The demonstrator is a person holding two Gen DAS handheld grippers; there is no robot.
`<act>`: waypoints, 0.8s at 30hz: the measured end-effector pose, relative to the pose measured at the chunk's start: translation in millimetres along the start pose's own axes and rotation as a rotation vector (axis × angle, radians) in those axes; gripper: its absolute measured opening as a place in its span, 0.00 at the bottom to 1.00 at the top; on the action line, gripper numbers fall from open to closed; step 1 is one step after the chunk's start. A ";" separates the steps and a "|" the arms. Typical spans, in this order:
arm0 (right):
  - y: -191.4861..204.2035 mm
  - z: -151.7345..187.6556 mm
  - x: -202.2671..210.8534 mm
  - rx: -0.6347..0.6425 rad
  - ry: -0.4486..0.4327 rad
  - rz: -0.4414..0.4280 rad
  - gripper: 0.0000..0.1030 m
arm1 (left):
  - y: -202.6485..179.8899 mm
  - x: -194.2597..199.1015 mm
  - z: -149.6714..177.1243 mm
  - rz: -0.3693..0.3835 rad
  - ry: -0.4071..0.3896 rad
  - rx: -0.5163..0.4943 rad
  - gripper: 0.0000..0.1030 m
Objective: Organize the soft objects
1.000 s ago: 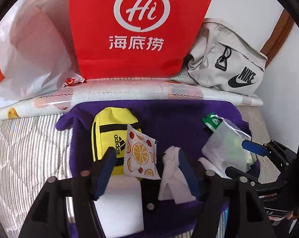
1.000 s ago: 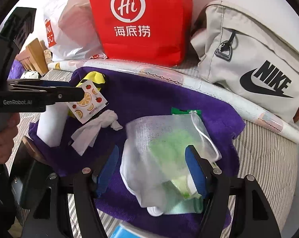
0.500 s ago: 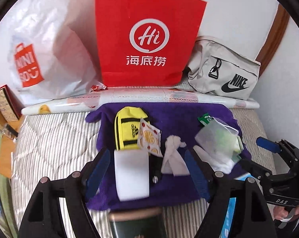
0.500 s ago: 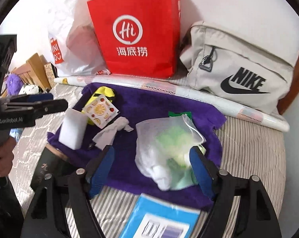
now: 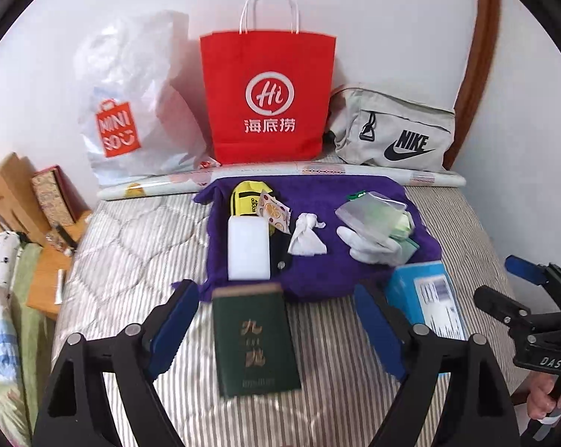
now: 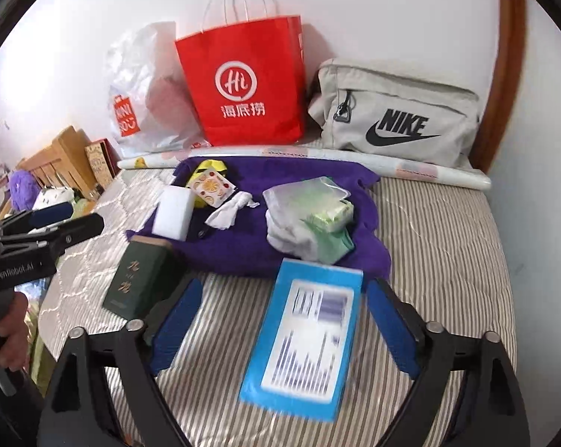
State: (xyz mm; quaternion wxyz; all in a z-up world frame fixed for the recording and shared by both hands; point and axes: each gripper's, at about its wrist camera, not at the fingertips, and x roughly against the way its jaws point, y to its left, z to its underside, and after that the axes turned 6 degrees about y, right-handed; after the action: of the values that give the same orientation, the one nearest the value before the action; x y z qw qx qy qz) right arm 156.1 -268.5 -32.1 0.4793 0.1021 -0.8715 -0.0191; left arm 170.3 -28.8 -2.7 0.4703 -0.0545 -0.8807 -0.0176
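A purple towel [image 5: 317, 279] [image 6: 243, 246] lies on the striped mattress. On it lie a yellow Adidas pouch [image 5: 247, 197], an orange-print sachet [image 5: 275, 211] [image 6: 210, 186], a white sponge block [image 5: 248, 247] [image 6: 172, 214], a crumpled white tissue [image 5: 306, 238] [image 6: 228, 212] and a clear bag of white and green cloth [image 5: 377, 229] [image 6: 310, 212]. My left gripper [image 5: 276, 326] is open, straddling a dark green box [image 5: 254, 339] [image 6: 139, 275]. My right gripper [image 6: 282, 320] is open, straddling a blue packet [image 6: 306, 335] [image 5: 425, 298].
A red paper bag [image 5: 269, 100] [image 6: 247, 82], a white Miniso plastic bag [image 5: 131, 104], a grey Nike bag [image 5: 392, 130] [image 6: 396, 111] and a rolled sheet [image 5: 280, 178] stand against the back wall. A wooden shelf [image 5: 16, 193] is at the left.
Both grippers have pulled back and up from the towel. The green box and blue packet have come into view near the fingers. Nothing was grasped.
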 end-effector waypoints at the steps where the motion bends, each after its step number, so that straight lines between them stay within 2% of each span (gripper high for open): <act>1: 1.3 6.3 7.4 -0.004 -0.012 -0.002 0.91 | -2.6 9.4 7.8 -0.010 -0.012 -0.003 0.84; 5: 8.2 30.8 32.4 -0.011 -0.051 0.014 0.96 | -9.5 35.8 31.5 -0.006 -0.041 0.013 0.85; 10: 13.3 55.1 57.5 -0.020 -0.075 0.030 0.96 | -16.9 62.6 60.7 -0.001 -0.072 0.020 0.85; 15: 15.6 75.6 73.2 -0.023 -0.081 0.068 0.96 | -16.7 77.5 82.8 -0.005 -0.090 0.042 0.85; 19: 14.7 88.7 84.2 -0.037 -0.088 0.057 0.96 | -14.9 87.5 97.6 -0.005 -0.102 0.060 0.85; 24: 16.6 97.0 93.2 -0.040 -0.096 0.075 0.96 | -16.3 91.5 113.3 -0.049 -0.108 0.060 0.85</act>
State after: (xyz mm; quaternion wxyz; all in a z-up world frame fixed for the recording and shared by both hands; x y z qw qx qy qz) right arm 23.6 -276.8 -4.8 0.4393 0.0589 -0.8961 -0.0233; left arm 24.3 -28.3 10.4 0.4228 -0.0196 -0.9060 0.0001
